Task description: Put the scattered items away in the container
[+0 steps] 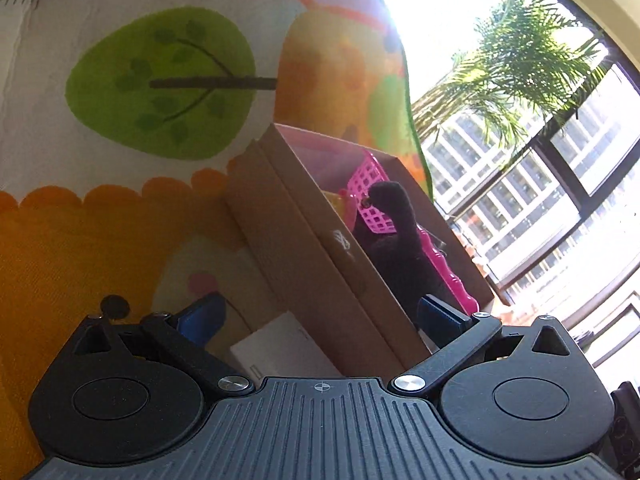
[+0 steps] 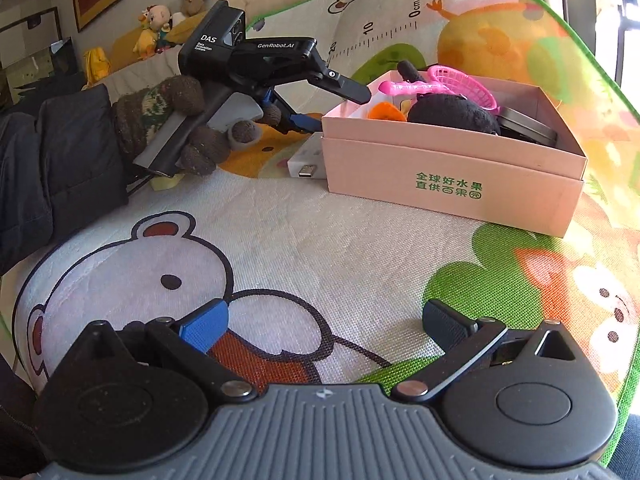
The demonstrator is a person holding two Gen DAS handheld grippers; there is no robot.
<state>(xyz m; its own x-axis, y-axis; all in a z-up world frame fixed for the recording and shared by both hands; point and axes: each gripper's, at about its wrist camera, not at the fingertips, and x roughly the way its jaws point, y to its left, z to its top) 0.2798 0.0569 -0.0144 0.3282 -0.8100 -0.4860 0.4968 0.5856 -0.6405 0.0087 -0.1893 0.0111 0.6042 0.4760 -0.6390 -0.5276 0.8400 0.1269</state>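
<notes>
Only the right wrist view shows the white adapter's point(image 2: 306, 158) plug; both grippers point(image 1: 320, 316) point(image 2: 326, 320) gape wide.

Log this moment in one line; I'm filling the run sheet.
left hand-held gripper: open, by box | right hand-held gripper: open, over mat | box: holds toys | white device: outside box

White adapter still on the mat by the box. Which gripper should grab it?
Left. The left gripper is open and hovers right above the white adapter beside the pink box. The right gripper is open too, but over bare mat, well back from it.
</notes>
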